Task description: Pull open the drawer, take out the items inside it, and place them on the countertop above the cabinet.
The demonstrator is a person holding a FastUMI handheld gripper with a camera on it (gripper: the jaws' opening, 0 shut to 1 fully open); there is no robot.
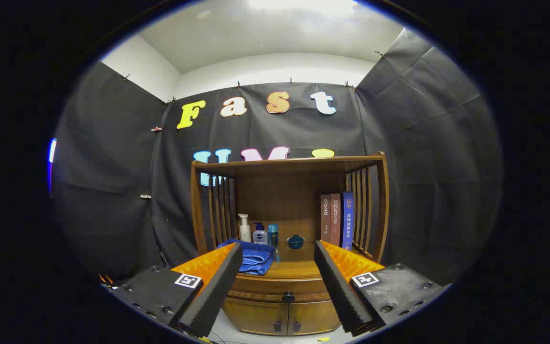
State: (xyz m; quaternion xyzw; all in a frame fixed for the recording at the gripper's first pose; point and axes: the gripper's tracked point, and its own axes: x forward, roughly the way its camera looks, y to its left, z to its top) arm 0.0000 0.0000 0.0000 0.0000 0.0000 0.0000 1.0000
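The gripper (278,267) hangs in front of a small wooden cabinet (284,306) with its fingers spread wide and nothing held between them. Seen through the gap between the fingers, and still some way beyond their tips, is the closed drawer (275,288), a curved wooden front with a dark round knob (288,297) at its middle; below it sit two small cabinet doors (287,316), also closed. Above the drawer, the countertop (294,270) runs between the fingers and beyond them. A folded blue towel (255,257) lies on it just past the left finger's tip; farther back stand a white pump bottle (244,228), a smaller white and blue bottle (260,234) and a slim blue bottle (273,235), with a little blue lidded bowl (295,241) nearer the middle. Three upright books (336,220) lean against the slatted side beyond the right finger. The items to be taken out cannot be seen, since the drawer is shut. By my reading the task is at its very first step: the approach to the drawer, with nothing pulled yet. The next move calls for lowering and advancing the gripper until the knob lies between the fingers, closing on it firmly, then drawing straight back. The knob is small and round, so a poorly centred grip could slip off. Free space on the countertop looks best around the middle, ahead of the bowl.
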